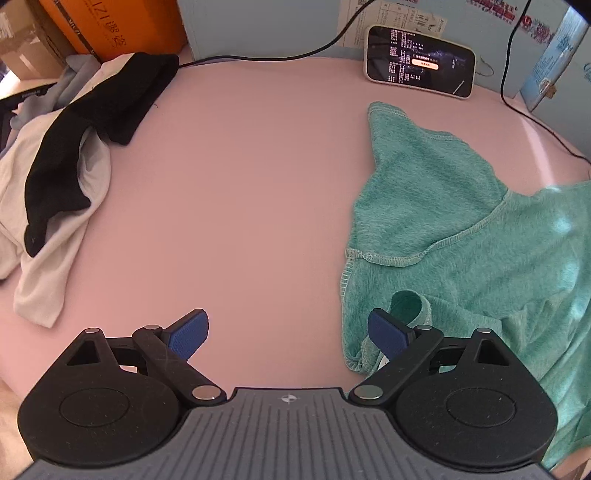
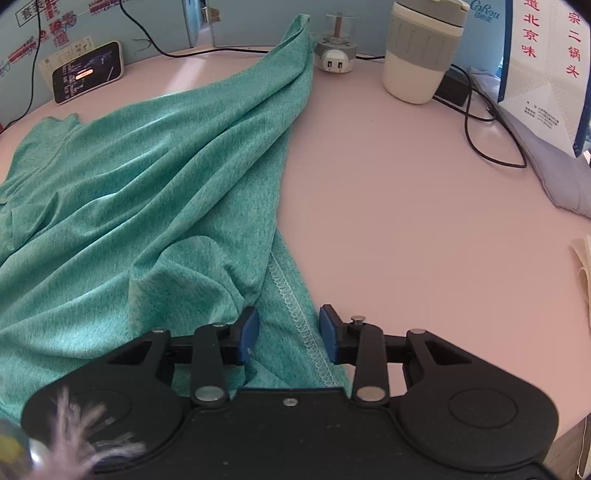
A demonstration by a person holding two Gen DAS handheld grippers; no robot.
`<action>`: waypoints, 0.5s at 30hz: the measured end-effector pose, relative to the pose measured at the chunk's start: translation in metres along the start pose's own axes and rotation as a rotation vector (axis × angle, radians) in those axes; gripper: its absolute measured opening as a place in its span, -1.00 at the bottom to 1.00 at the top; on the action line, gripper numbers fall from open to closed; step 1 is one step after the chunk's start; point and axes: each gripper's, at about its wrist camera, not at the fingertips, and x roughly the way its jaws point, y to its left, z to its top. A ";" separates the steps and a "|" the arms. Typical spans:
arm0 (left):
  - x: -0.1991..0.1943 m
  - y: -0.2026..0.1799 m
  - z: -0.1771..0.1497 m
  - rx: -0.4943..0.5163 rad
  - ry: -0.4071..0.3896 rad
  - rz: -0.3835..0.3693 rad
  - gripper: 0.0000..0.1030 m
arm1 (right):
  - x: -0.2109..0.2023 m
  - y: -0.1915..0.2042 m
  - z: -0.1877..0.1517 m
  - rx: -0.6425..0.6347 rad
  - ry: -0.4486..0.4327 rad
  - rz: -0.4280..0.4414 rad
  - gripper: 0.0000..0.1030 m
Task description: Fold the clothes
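A teal green shirt (image 1: 461, 229) lies crumpled on the pink table (image 1: 240, 184), at the right of the left wrist view. My left gripper (image 1: 288, 334) is open wide above bare table, and its right pad (image 1: 388, 334) sits at a rolled cuff of the shirt. In the right wrist view the shirt (image 2: 147, 177) spreads from the far edge down to the near left. My right gripper (image 2: 288, 336) stands over its stitched hem (image 2: 299, 314). The hem lies between the blue pads with a gap on either side, so that gripper is open.
A pile of white, black and grey clothes (image 1: 55, 177) lies at the left, with an orange box (image 1: 103, 26) behind. A lit phone (image 1: 419, 61) leans on the back wall. A lidded cup (image 2: 421, 51), plug adapter (image 2: 334, 59), black cables (image 2: 480, 140) and grey cloth (image 2: 554, 173) sit at the right.
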 end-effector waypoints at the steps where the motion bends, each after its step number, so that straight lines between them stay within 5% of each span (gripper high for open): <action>1: 0.000 -0.002 0.001 0.017 0.006 -0.002 0.81 | -0.001 0.002 -0.001 0.006 0.000 -0.010 -0.45; 5: 0.001 -0.007 0.006 0.060 0.033 -0.026 0.81 | -0.005 0.005 -0.003 0.033 0.008 -0.041 -0.82; 15: 0.013 -0.021 0.018 0.139 0.051 -0.006 0.81 | -0.011 -0.039 -0.013 0.186 0.032 -0.213 -0.91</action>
